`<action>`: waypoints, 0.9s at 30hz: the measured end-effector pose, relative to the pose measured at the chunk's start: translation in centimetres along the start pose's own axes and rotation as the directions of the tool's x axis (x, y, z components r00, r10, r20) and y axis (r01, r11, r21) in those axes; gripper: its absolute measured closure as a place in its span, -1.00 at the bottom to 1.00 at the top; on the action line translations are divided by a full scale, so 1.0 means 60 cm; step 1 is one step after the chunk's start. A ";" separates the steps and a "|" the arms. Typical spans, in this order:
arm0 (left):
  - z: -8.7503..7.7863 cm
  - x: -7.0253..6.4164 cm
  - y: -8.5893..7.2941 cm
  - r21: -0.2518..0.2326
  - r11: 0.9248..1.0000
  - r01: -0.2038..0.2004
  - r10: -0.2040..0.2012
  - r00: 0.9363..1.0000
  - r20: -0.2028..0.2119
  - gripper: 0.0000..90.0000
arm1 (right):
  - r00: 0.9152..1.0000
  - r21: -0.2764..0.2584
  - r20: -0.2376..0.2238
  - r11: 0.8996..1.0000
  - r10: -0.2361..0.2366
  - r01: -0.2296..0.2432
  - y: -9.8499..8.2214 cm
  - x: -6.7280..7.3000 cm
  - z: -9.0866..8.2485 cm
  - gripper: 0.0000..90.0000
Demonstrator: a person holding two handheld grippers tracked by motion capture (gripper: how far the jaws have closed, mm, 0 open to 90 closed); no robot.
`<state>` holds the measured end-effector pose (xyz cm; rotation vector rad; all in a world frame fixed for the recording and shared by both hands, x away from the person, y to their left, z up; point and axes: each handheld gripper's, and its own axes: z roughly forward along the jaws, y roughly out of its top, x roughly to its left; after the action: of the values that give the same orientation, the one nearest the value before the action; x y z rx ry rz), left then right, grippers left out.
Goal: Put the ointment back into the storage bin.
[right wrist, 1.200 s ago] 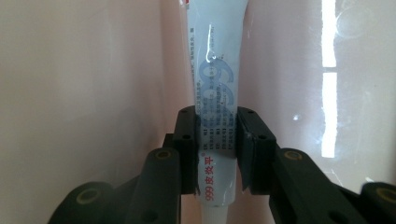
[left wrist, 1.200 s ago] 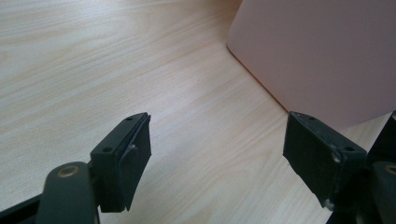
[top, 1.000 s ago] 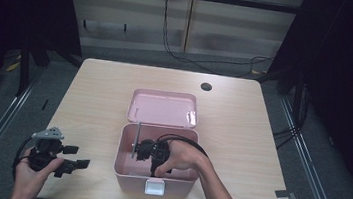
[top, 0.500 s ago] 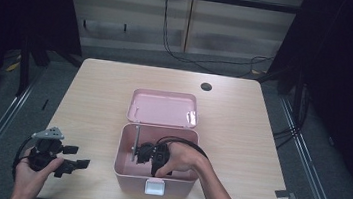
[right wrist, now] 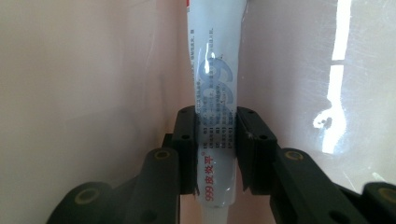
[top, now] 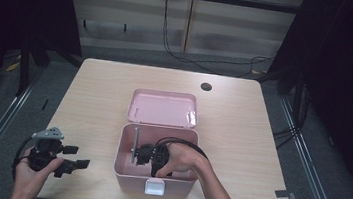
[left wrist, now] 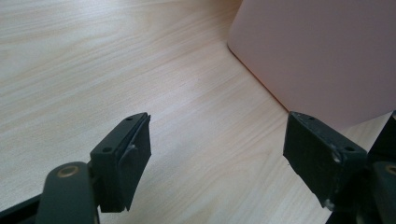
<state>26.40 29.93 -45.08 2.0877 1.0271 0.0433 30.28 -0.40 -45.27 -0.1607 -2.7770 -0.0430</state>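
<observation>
Two grippers we held: the left gripper (top: 70,162) hovered over the table (top: 89,99) with jaws wide, the pink box (top: 154,177) just to its right; the right gripper (right wrist: 215,140), inside that box, clamped a white tube (right wrist: 215,93).

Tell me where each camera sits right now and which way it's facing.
High view: above the person's side, looking forward and down at the table; forearms, left gripper, right gripper show.
Left gripper view: low over the table, facing the pink box; open jaws show.
Right gripper view: inside the box, jaws shut on a white tube.
Shared: the pink box in all three.
</observation>
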 end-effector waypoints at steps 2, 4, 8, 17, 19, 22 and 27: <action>0.000 0.000 0.000 0.000 1.000 -0.002 0.002 1.000 -0.001 -0.48 | 1.000 0.003 0.004 1.000 -0.006 0.006 0.000 -0.001 0.000 0.57; 0.000 0.000 0.000 0.000 1.000 0.001 -0.001 1.000 0.000 -0.48 | 1.000 0.002 0.002 1.000 -0.004 0.004 0.000 -0.001 0.001 0.56; 0.000 0.000 0.000 0.000 1.000 0.000 0.000 1.000 0.001 -0.48 | 1.000 -0.005 0.002 1.000 -0.014 0.014 -0.001 0.000 0.000 0.55; 0.000 0.000 0.000 -0.001 1.000 0.001 -0.001 1.000 0.001 -0.48 | 1.000 -0.013 0.008 1.000 0.003 -0.003 -0.005 0.004 -0.010 0.51; 0.000 0.000 0.000 -0.001 1.000 0.002 -0.002 1.000 0.001 -0.48 | 1.000 -0.019 0.016 1.000 0.009 -0.008 -0.006 0.004 -0.013 0.45; 0.000 0.000 0.000 0.000 1.000 0.000 0.000 1.000 0.002 -0.48 | 0.999 -0.029 0.022 0.999 0.024 -0.023 -0.010 0.006 -0.019 0.44; -0.001 0.000 0.000 0.000 1.000 -0.003 0.003 1.000 0.000 -0.48 | 0.997 -0.068 0.055 0.996 0.054 -0.050 -0.016 0.006 -0.030 0.41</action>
<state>26.40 29.96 -45.06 2.0893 1.0242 0.0441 30.44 -1.43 -43.46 -0.2548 -2.8284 -0.1202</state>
